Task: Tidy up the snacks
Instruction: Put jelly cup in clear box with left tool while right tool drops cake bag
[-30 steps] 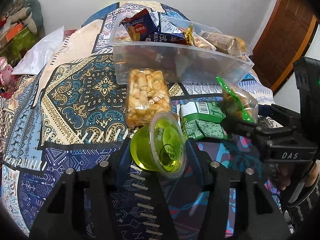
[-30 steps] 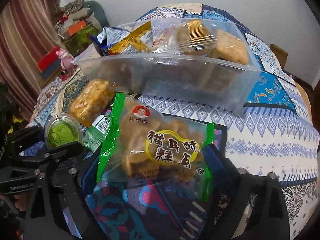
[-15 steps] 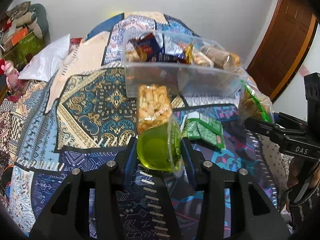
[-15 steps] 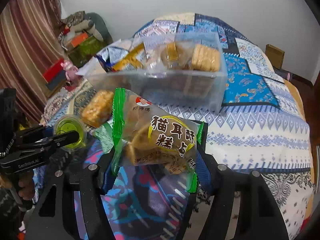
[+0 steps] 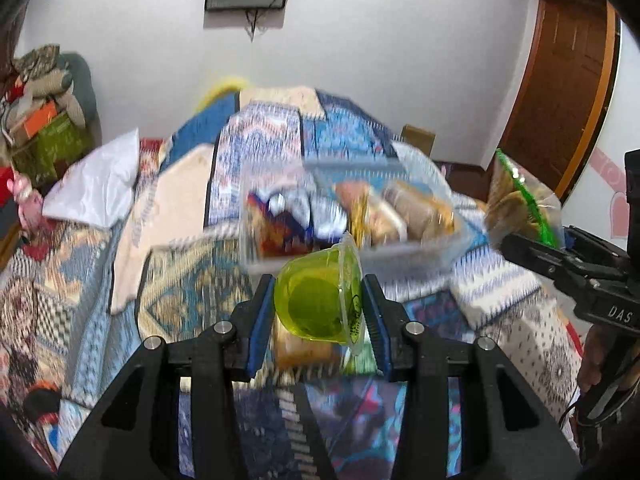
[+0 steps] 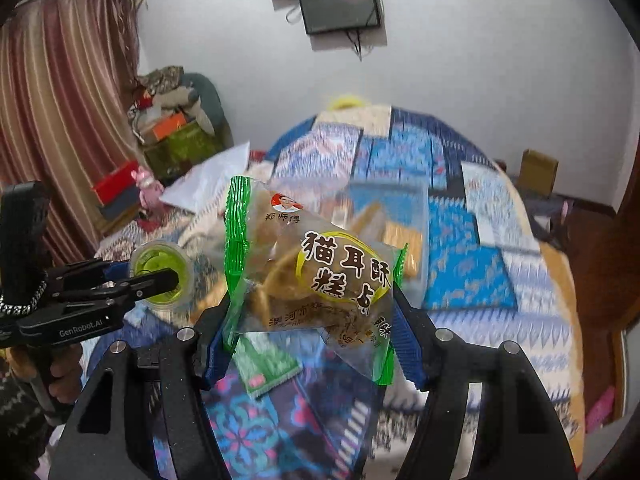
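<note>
Risk: the green jelly cup lies on its side, pinched across its smooth tapered wall by the left gripper, so it could squirt out forward; the cat-ear biscuit bag is held only by its lower part in the right gripper, and the slack film could slide free. Both pairs of fingers are closed on their loads, each held in the air above the bed, short of the clear snack bin. The cup sits squarely between the blue pads; the bag's top stands well beyond its fingertips.
</note>
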`<state>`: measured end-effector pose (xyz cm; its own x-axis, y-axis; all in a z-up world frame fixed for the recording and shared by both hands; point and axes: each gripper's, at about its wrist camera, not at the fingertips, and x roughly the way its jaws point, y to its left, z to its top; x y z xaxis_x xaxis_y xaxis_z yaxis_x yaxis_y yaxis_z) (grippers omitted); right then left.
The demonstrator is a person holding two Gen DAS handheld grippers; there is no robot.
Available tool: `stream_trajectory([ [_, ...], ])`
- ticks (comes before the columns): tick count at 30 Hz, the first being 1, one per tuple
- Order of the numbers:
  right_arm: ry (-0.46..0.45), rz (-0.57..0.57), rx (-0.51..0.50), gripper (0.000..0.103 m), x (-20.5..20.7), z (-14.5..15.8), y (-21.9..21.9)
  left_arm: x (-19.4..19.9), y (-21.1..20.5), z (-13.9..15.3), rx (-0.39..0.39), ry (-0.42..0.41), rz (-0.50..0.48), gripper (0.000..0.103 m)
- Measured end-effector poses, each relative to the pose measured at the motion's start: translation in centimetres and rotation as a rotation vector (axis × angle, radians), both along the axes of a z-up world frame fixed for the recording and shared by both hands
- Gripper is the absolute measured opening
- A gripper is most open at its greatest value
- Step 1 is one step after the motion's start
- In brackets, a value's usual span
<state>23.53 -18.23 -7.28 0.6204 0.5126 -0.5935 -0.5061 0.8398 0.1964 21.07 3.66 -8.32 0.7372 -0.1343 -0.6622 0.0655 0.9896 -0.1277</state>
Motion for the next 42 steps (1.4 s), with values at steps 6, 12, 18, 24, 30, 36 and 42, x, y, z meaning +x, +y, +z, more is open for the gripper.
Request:
stream_trajectory([
  [6,-0.036,0.001,0.017,0.064,2.6,1.2,1.4,3.7,0.1,1.5,-0.024,-0.029,-0.016,0.042],
  [12,-0.055,0.006,0.01,0.064,5.0,1.4,3.2,7.8,0.8,1.1,-0.019,-0.033,0.0,0.042],
  [18,-0.049,-0.002,-0.034,0.064,7.9,0.3,4.7,11.7,1.2,0.0,-0.015,-0.029,0.008,0.036],
  [24,-0.016,-0.013,-0.088,0.065,10.2,-1.3,6.0,13.7,1.0,-1.2,-0.008,-0.015,-0.002,0.029],
  [30,0.017,-0.024,-0.092,0.073,10.7,-2.0,6.0,12.3,2.5,-1.6,-0.059,-0.009,0.021,0.029],
  [36,-0.001,0.0,-0.089,0.075,8.9,-1.0,5.5,9.3,2.7,-1.4,-0.013,0.0,0.018,0.042],
  [42,-0.019,0.012,-0.098,0.087,7.0,-0.1,5.0,5.8,3.2,-1.8,0.011,0.01,0.023,0.058],
])
